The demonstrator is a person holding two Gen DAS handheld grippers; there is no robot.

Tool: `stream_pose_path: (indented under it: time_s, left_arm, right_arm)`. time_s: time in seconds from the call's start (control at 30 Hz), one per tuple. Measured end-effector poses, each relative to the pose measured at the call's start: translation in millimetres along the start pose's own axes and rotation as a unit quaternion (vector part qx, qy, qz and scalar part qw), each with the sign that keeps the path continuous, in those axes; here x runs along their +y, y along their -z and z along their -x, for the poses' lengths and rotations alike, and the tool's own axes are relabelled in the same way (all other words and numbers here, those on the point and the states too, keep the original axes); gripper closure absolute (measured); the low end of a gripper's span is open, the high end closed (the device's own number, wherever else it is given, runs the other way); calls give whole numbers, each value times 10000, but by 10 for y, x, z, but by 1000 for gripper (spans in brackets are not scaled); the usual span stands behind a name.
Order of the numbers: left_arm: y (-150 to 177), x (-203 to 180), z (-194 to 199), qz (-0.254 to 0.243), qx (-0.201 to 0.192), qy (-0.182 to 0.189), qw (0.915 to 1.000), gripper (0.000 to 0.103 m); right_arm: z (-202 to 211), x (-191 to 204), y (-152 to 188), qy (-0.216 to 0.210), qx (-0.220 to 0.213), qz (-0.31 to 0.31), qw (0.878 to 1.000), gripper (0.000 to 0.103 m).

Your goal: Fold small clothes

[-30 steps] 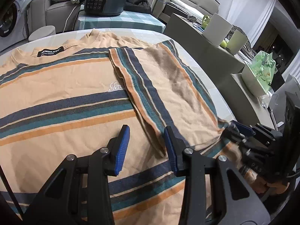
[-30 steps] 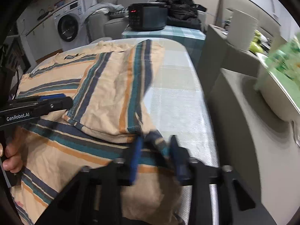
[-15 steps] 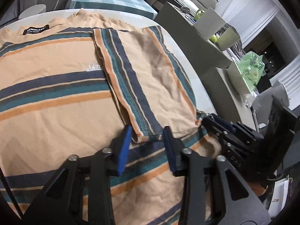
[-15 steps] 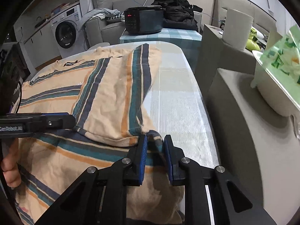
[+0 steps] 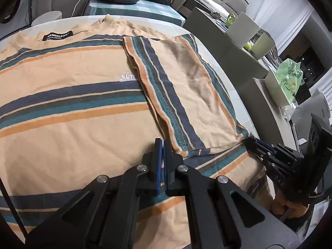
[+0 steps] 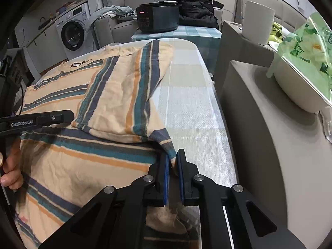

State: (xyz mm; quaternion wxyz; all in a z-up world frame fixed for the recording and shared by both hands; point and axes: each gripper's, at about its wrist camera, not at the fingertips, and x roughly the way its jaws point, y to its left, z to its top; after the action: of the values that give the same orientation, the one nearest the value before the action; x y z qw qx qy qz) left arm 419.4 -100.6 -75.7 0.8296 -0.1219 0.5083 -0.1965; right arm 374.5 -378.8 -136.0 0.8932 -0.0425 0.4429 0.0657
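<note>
A tan T-shirt (image 5: 68, 87) with navy, teal and orange stripes lies flat on the round table (image 6: 191, 103). Its right sleeve (image 5: 186, 91) is folded inward over the body. My left gripper (image 5: 161, 143) is shut, its tips pressed on the shirt beside the sleeve's lower corner; I cannot tell if cloth is pinched. My right gripper (image 6: 172, 159) is shut on the shirt's right side edge (image 6: 169, 147) just below the sleeve. The right gripper also shows in the left wrist view (image 5: 261, 145), and the left gripper in the right wrist view (image 6: 62, 117).
A black cooker (image 6: 157, 17) stands on a checked table behind. A grey counter (image 6: 259, 108) at the right holds a white bowl (image 6: 298, 91) and a white cylinder (image 6: 258, 21). A washing machine (image 6: 73, 35) is at far left.
My left gripper went from open to shut at the sleeve's lower corner. My right gripper stayed clamped on the shirt's side edge and shifted slightly.
</note>
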Motion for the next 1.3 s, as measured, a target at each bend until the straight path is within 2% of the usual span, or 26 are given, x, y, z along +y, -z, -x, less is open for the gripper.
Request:
stream_pose_path:
  time_s: [0.1,0.2,0.3,0.47,0.57,0.6,0.7,0.83,0.97,1.07,1.17,1.2,1.3]
  left_arm:
    - [-6,-21,69,-69,-81,7,9999,103]
    - [-39,-62,112,-152,-197,6,9997,103]
    - [-94,-143,85,-239,-289,-95,9993,103]
    - [-111,-243,-87,-527,-256,-390,9975,102]
    - [-87,-231,-94,-591,-309,-408,9969,98]
    - [-85,-223,-93,-605,-318,-397,9969,98]
    - [-93,-189,-95,-566,-330,-341,9973,98]
    - [-93,-175,-55,-603,-293,-450,9967,98]
    - [-195,-229,-39,-652,-438,-469,9958,97]
    - [-243,-313,-102,-739,-439,-362,9956,85]
    - [-192,-385,-194,-911,-363,-303,9947,80]
    - [-158,-402,-187,-1042,-460,-352,9929,80]
    - [-92,-396,-151,-1238,-390,-603,9897,80]
  right_arm:
    - [142,-1,-14,-229,-93,-62,9997,88]
    - [270,-29,-107,-442,-378,-350,9977,83]
    - [117,-34,-290,-446,-409,-650,9960,83]
    - [-292,-16,-381,-640,125,-914,9937,83]
    - [-209,31,-304,-630,-19,-721,9954,97]
    - [-172,35,-260,-555,-100,-657,9962,98]
    - [-168,-25,-183,-475,-130,-800,9956,100]
    - [-104,-9,-160,-499,-74,-786,9956,99]
    - [-70,-53,-288,-660,-347,-1039,9918,95]
    - [-183,-61,-474,-784,-387,-1236,9885,95]
    - [-324,46,-592,-947,-354,-1122,9885,95]
    - [-386,80,-607,-887,-260,-1047,9902,95]
    - [-436,80,-601,-530,-158,-953,9939,91]
